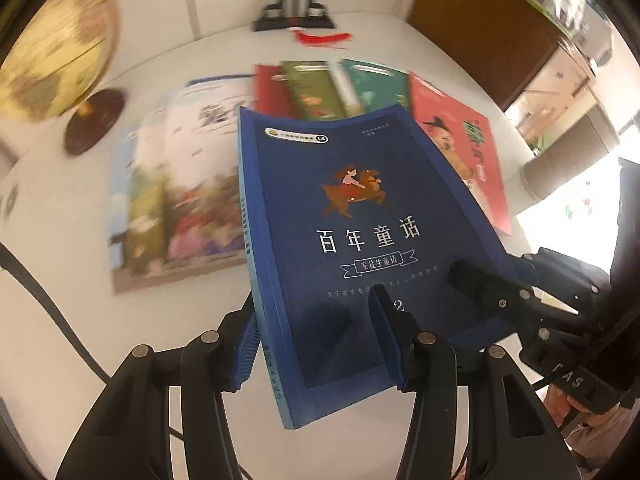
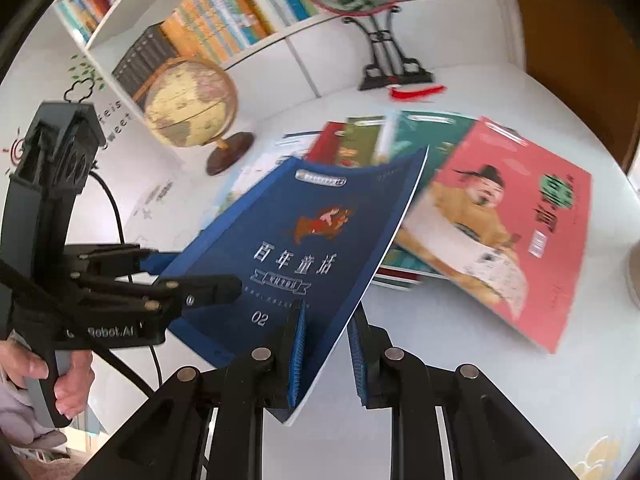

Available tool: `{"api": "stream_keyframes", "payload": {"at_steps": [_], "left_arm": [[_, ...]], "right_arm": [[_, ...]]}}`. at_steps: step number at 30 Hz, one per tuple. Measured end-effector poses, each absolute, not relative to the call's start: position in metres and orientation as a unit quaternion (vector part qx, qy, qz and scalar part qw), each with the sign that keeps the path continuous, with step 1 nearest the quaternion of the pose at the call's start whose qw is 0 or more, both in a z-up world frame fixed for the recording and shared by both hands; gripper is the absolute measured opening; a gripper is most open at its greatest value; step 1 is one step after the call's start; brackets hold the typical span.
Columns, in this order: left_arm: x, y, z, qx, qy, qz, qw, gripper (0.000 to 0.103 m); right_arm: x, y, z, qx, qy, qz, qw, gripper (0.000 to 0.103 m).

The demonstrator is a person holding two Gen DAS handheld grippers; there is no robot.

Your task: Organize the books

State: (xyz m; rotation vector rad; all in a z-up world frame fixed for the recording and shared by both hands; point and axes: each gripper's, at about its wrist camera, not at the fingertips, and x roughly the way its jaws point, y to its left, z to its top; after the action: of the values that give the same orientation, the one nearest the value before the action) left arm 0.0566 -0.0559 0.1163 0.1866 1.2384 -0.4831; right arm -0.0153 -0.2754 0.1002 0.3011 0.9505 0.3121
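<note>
A dark blue paperback [image 1: 340, 216] with white Chinese title lettering is held tilted above the white table, bowed along its far edge. My left gripper [image 1: 316, 320] is shut on its near end beside the spine, one blue pad under the spine and one on the cover. My right gripper [image 2: 326, 316] is shut on the same blue paperback [image 2: 312, 232] at its open page edge. The right gripper [image 1: 492, 276] shows at the book's right side in the left wrist view. The left gripper [image 2: 180, 276] shows at its left side in the right wrist view.
Several books lie fanned on the table [image 2: 440, 360]: a pink one with a robed figure [image 2: 500, 232], green ones [image 2: 420, 136], a large picture book [image 1: 180, 184]. A globe [image 2: 188, 104] and a fan ornament on a stand [image 2: 384, 60] stand behind, below a filled bookshelf [image 2: 208, 20].
</note>
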Motion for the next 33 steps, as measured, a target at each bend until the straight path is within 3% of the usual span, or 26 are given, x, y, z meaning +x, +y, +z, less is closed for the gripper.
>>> {"api": "stream_keyframes", "payload": {"at_steps": [19,33], "left_arm": [[0.025,0.178,0.099,-0.047,0.592,-0.067,0.802,0.048],[0.03,0.23,0.056,-0.069,0.626,-0.001,0.777,0.048]], "right_arm": [[0.012,-0.06,0.097,0.062,0.489,0.294,0.819,0.02],[0.021,0.025,0.058,0.057,0.559,0.316,0.765,0.02]]}}
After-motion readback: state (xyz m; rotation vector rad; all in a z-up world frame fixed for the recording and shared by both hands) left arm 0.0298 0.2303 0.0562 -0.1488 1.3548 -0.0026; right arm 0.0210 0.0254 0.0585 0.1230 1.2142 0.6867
